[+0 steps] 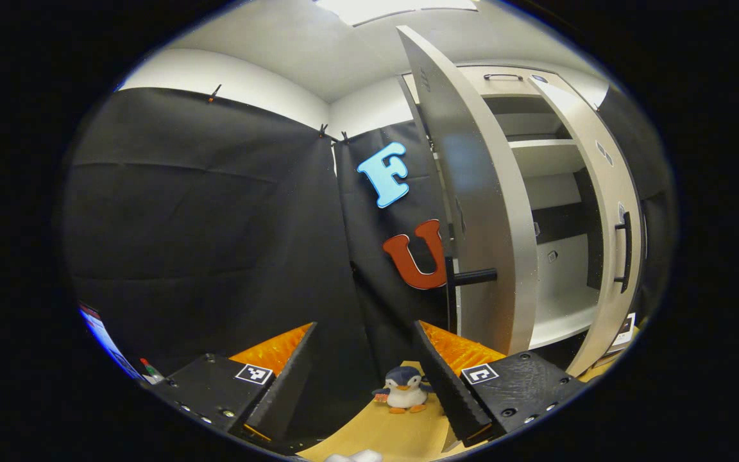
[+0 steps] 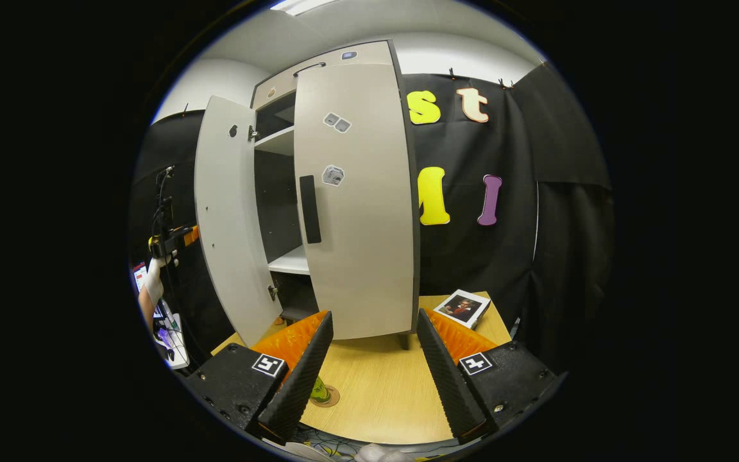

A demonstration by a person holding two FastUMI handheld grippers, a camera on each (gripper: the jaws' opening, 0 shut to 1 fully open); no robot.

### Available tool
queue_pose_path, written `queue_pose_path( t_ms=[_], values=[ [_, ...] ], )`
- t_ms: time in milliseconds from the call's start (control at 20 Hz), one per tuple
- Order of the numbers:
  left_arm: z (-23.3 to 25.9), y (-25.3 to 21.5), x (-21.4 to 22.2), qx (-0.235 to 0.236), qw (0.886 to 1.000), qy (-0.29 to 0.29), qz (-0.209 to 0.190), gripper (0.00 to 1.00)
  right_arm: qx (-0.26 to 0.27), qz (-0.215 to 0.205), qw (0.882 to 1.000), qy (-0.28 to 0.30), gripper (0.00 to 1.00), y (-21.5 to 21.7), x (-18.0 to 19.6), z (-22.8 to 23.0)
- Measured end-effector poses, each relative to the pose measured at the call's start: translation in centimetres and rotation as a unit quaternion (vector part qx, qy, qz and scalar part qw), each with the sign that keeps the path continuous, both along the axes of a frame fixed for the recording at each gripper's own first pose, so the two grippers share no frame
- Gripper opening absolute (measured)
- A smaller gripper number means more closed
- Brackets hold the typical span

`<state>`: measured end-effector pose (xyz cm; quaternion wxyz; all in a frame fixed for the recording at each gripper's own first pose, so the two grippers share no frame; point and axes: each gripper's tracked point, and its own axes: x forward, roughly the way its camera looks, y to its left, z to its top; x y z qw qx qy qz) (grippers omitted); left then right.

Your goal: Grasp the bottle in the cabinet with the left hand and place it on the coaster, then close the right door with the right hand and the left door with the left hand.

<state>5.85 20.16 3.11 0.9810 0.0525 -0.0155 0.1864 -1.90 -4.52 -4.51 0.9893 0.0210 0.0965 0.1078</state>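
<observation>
Now both my claws, left (image 1: 364, 378) and right (image 2: 369, 369), gape with nothing between; bottle (image 2: 319, 390) on coaster (image 2: 327, 396), left door (image 2: 231, 212) ajar.

We see a desk (image 2: 382, 391) of smooth, pale wood-look board with a matt sheen. The cabinet doors (image 2: 356, 205) look like smooth matt laminate, their handles (image 2: 308, 209) matt black. The penguin toy (image 1: 405, 390) is soft plush. Our fingers (image 1: 446, 378) carry ribbed, rough-textured pads.
</observation>
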Motion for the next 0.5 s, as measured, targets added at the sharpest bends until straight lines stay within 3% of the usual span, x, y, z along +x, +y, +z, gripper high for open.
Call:
queue_pose_path(
  t_ms=[200,250,300,450,500],
  values=[
    [0.1,-3.5,0.3,-0.001,1.000,-0.008,-0.026,0.87,0.004,-0.001,1.000,0.001,0.81,-1.0,0.2,0.2],
    [0.2,-4.3,0.6,-0.004,0.999,-0.011,-0.034,0.92,0.004,-0.004,1.000,0.000,0.81,-1.5,0.1,0.3],
    [0.2,-5.4,0.9,-0.007,0.999,-0.011,-0.045,0.88,0.006,-0.008,1.000,-0.002,0.81,-1.8,0.1,0.5],
    [0.5,-9.2,2.6,-0.008,0.996,-0.011,-0.086,0.92,0.007,-0.019,1.000,-0.003,0.81,-2.8,-0.2,0.6],
    [0.7,-10.6,3.2,-0.008,0.994,-0.011,-0.106,0.88,0.006,-0.022,1.000,-0.003,0.81,-3.2,-0.3,0.6]
  ],
)
